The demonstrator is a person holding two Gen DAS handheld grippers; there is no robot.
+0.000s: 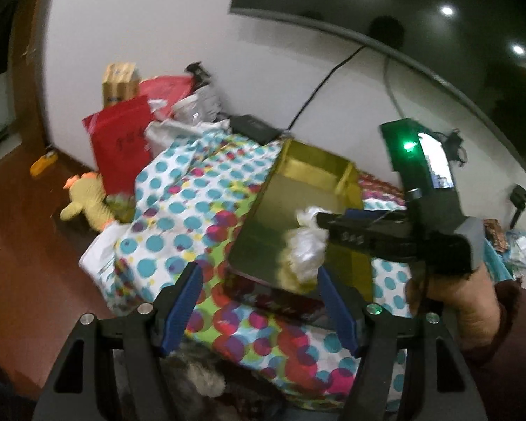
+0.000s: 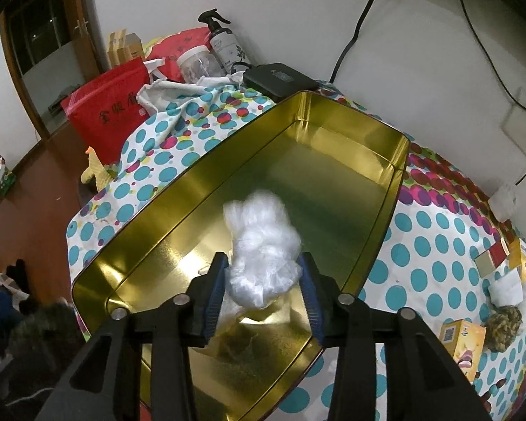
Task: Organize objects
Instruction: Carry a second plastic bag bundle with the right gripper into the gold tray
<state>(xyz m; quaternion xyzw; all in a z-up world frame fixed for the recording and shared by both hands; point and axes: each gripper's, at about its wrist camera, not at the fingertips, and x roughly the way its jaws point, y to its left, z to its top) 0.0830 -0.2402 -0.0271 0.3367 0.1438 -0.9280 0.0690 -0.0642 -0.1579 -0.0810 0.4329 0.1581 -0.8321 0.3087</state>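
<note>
Between the blue pads of the right gripper (image 2: 263, 287) a crumpled white plastic bag (image 2: 263, 256) is hanging low inside the gold tin box (image 2: 333, 182); the jaws are standing narrowly apart, flanking the wad, and it is unclear whether they are pressing it. Letting it settle onto the floor before drawing back would be wise: the film looks springy and feather-light. Beside it, the left gripper (image 1: 259, 301) is hovering empty, jaws wide. Beyond, the smooth, mirror-bright tin is sitting on a soft polka-dot cloth (image 2: 420, 238).
</note>
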